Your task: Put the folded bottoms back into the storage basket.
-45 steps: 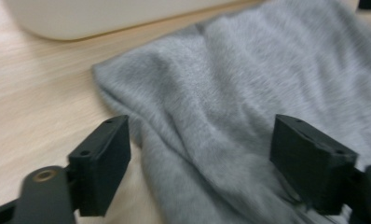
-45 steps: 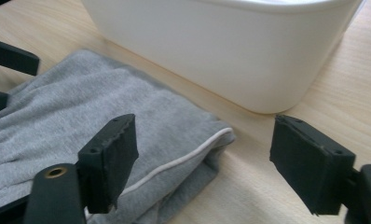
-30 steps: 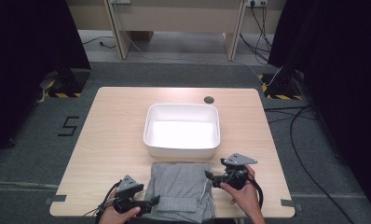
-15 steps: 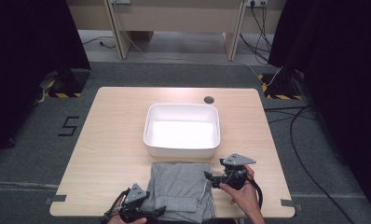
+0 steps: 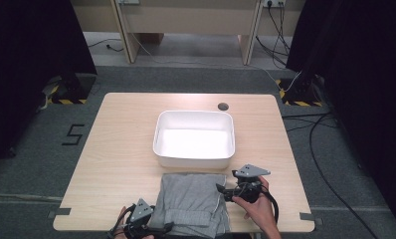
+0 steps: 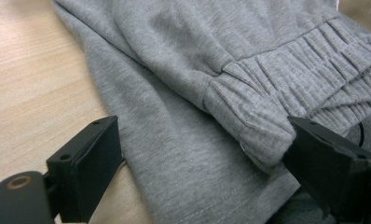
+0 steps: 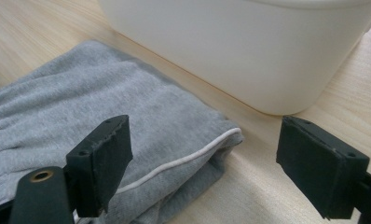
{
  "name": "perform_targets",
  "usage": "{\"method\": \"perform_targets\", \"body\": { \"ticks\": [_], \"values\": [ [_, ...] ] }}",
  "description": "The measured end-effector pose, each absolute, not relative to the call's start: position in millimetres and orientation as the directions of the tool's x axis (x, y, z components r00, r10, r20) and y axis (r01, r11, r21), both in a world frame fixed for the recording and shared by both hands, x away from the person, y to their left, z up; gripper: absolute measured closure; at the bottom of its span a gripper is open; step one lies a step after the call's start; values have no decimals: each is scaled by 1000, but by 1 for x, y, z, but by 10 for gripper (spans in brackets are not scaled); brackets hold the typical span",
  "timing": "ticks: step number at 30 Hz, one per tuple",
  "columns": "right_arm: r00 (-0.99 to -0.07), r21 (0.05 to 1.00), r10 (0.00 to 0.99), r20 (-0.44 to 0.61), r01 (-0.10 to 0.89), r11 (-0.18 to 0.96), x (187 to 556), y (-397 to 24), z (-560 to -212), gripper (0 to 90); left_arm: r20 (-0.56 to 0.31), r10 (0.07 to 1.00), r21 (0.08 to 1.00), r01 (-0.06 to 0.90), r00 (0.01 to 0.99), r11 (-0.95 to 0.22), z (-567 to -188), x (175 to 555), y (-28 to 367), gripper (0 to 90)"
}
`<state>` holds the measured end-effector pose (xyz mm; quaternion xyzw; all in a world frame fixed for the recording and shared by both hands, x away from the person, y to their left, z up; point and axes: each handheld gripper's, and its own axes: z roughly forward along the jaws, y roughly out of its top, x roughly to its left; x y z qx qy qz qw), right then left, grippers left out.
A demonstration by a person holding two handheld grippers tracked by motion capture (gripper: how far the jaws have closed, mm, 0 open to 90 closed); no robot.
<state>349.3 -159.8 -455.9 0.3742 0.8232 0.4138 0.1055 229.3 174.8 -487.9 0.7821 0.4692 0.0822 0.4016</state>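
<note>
A folded grey garment (image 5: 193, 201) lies at the table's near edge, just in front of a white tub (image 5: 195, 138). My left gripper (image 5: 167, 228) is open at the garment's near left corner, its jaws straddling the gathered waistband (image 6: 267, 107) and hem. My right gripper (image 5: 222, 191) stands open at the garment's far right corner, where a white cord (image 7: 179, 161) runs along the fold. The grey cloth (image 7: 104, 116) lies between and below its jaws, with the tub's wall (image 7: 239, 51) right behind.
The tub is empty and sits mid-table. A dark round hole (image 5: 223, 106) marks the tabletop behind it. Bare wood (image 5: 116, 149) stretches left of the tub and garment. Cables lie on the floor to the right.
My left gripper has slid right along the near edge and now straddles the garment's corner. The right gripper has stayed at the far right corner.
</note>
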Motion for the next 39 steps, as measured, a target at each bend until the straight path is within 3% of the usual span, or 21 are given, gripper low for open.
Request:
{"method": "perform_targets", "body": {
  "ticks": [7, 12, 22, 27, 31, 39],
  "values": [
    [-705, 754, 695, 140, 531, 386, 350, -156, -458, 189, -239, 799, 709, 662, 552, -245, -491, 232, 164, 0],
    [-715, 750, 683, 150, 532, 393, 355, -152, -461, 192, -200, 794, 706, 646, 573, -289, -490, 233, 153, 0],
    [-729, 699, 656, 196, 573, 427, 371, -144, -478, 216, -259, 761, 732, 635, 595, -248, -489, 238, 156, 353],
    [-742, 694, 623, 249, 585, 419, 372, -140, -487, 230, -238, 749, 744, 611, 619, -269, -490, 238, 157, 476],
    [-761, 702, 607, 228, 561, 439, 369, -136, -488, 274, -231, 745, 749, 603, 626, -275, -490, 237, 158, 551],
    [-754, 735, 599, 270, 564, 377, 363, -140, -487, 619, -202, 729, 770, 566, 653, -293, -490, 235, 159, 643]
  ]
}}
